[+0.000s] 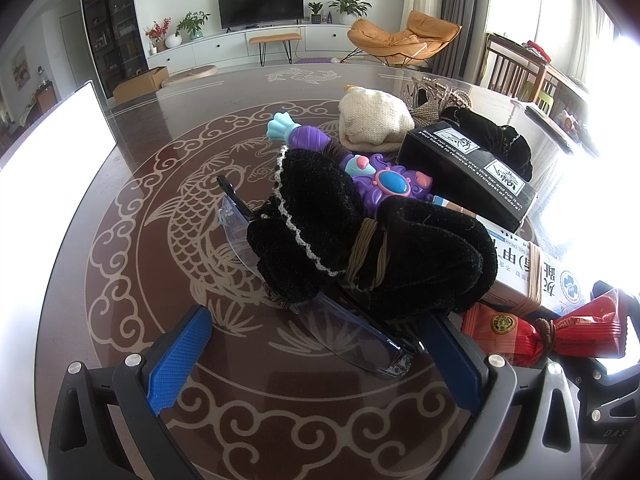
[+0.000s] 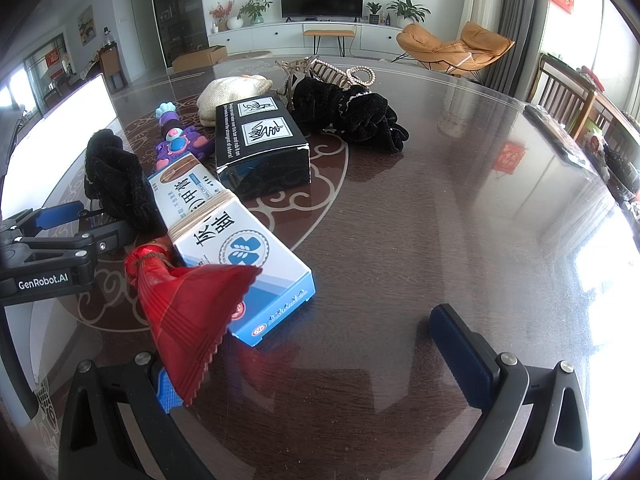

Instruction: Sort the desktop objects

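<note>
In the left wrist view my left gripper (image 1: 316, 344) is open, its blue fingers on either side of clear safety glasses (image 1: 360, 336) that lie under a black velvet scrunchie (image 1: 360, 240) tied with rubber bands. In the right wrist view my right gripper (image 2: 316, 352) is open over the bare table; a red snack packet (image 2: 188, 312) lies against its left finger. A white and blue medicine box (image 2: 240, 248), a black box (image 2: 260, 136), a purple toy (image 2: 180, 140), a cream knit pouch (image 2: 228, 92) and a second black scrunchie (image 2: 352, 108) lie beyond.
The round dark glass table (image 2: 440, 200) has room to the right. A white panel (image 1: 52, 152) stands at the left edge. Hair clips and a pearl bracelet (image 2: 340, 72) lie at the back. Wooden chairs (image 2: 568, 100) stand at right.
</note>
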A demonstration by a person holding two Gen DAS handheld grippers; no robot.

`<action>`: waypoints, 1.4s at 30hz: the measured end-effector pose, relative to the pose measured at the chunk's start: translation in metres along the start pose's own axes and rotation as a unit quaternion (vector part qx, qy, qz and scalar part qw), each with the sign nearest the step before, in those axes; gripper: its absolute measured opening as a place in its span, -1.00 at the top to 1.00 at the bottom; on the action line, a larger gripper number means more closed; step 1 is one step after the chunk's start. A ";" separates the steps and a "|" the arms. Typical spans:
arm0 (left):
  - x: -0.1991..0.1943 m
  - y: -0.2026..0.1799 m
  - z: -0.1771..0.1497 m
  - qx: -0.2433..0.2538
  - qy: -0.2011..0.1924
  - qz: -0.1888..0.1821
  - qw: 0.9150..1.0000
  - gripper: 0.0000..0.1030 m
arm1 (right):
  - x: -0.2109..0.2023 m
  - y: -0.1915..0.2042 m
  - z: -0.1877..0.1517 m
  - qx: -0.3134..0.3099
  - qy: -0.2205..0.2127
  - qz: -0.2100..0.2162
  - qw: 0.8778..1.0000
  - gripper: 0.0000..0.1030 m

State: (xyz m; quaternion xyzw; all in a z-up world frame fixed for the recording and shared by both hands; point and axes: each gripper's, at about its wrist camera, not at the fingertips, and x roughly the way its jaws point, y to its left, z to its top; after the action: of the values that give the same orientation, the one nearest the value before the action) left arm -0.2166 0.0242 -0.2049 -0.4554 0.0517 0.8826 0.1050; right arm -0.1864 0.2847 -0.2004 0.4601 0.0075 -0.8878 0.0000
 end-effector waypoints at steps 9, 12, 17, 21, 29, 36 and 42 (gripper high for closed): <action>0.000 0.000 0.000 0.000 0.000 0.000 1.000 -1.00 | 0.000 0.000 0.000 0.000 0.000 0.000 1.000 -1.00; 0.000 0.000 0.000 0.000 0.000 0.000 1.000 -1.00 | 0.000 0.000 0.000 0.000 0.000 0.000 1.000 -1.00; 0.000 0.000 0.000 0.000 0.000 0.000 1.000 -1.00 | 0.000 0.000 0.000 0.000 0.000 0.000 1.000 -1.00; 0.000 0.000 0.000 0.000 0.000 0.000 1.000 -1.00 | 0.000 0.000 0.000 0.000 0.000 0.000 1.000 -1.00; 0.000 0.000 0.000 0.000 0.000 0.000 1.000 -1.00 | 0.000 0.000 0.000 0.000 0.000 0.000 1.000 -1.00; 0.000 0.000 0.000 0.000 0.000 0.000 1.000 -1.00 | 0.000 0.000 0.000 0.000 0.000 0.000 1.000 -1.00; 0.000 0.000 0.000 0.000 0.000 0.000 1.000 -1.00 | 0.000 0.000 0.000 0.000 0.000 0.000 1.000 -1.00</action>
State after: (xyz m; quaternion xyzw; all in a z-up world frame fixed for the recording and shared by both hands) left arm -0.2163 0.0245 -0.2052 -0.4553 0.0519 0.8826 0.1050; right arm -0.1863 0.2847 -0.2004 0.4602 0.0075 -0.8878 0.0001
